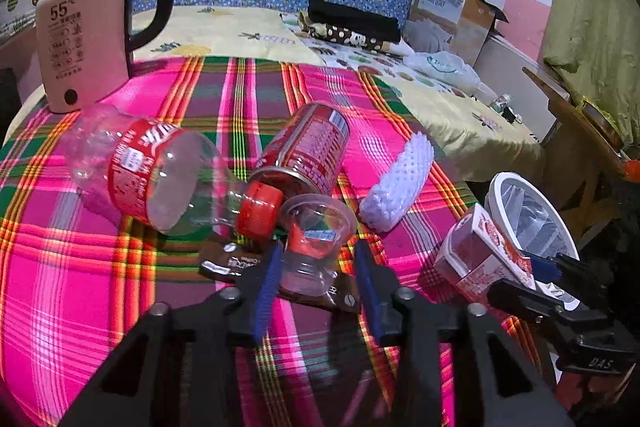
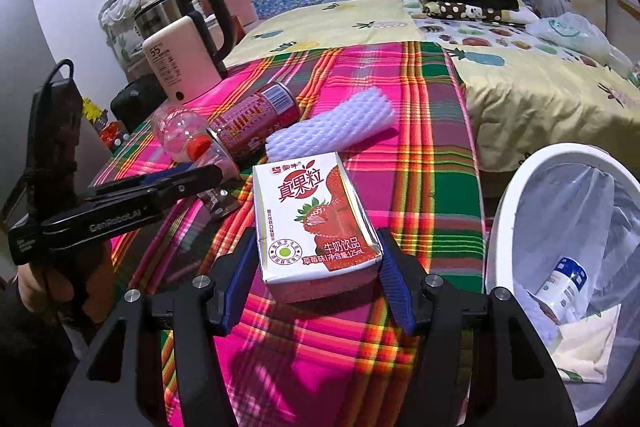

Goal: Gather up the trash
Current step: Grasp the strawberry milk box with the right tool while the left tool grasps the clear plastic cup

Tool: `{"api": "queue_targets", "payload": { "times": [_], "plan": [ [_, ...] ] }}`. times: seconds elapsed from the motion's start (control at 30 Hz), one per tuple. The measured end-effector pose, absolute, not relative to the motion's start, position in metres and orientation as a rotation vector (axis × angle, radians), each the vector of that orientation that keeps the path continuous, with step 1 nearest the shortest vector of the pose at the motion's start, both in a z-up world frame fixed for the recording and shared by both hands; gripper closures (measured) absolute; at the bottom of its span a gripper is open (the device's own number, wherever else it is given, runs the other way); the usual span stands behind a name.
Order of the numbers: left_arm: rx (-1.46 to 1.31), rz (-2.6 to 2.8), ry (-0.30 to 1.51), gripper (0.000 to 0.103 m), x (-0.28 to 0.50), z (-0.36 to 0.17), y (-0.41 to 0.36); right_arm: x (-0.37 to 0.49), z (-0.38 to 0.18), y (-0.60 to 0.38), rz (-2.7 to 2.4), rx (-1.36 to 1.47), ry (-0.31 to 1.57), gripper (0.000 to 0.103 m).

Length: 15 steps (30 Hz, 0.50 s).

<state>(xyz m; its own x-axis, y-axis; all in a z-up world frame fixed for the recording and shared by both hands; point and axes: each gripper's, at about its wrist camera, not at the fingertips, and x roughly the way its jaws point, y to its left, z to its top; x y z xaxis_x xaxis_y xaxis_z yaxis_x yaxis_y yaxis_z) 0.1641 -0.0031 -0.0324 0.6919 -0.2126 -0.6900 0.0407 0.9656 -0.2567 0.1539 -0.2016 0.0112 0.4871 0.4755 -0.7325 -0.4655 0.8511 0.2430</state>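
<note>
Nearest, between the blue pads of the left gripper: a small clear plastic cup with a red insert, lying on a brown foil wrapper — pads narrowed close to its walls, contact not certain. Thin, light, easily crushed; best pinched gently across the middle. Right gripper spread wide around a white-and-red strawberry milk carton on the pink plaid cloth, pads just clear of its 2 flat sides — stiff cardboard, good purchase there. Just beside, right: white bin with clear liner. Further back, slippery rollers: clear plastic bottle with red cap, red can; soft white foam netting.
</note>
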Motion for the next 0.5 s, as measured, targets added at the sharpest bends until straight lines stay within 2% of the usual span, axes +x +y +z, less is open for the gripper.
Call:
{"api": "queue_targets", "payload": {
  "times": [0.03,0.5],
  "plan": [
    [-0.230,-0.142,0.797,0.073,0.164,-0.033,-0.004,0.154,0.011,-0.202,0.571,0.014,0.894,0.044],
    [-0.198,-0.154,0.742,0.073,0.129,-0.011,-0.011,0.135,0.026,-0.213,0.543,0.011,0.851,0.044]
  ]
}}
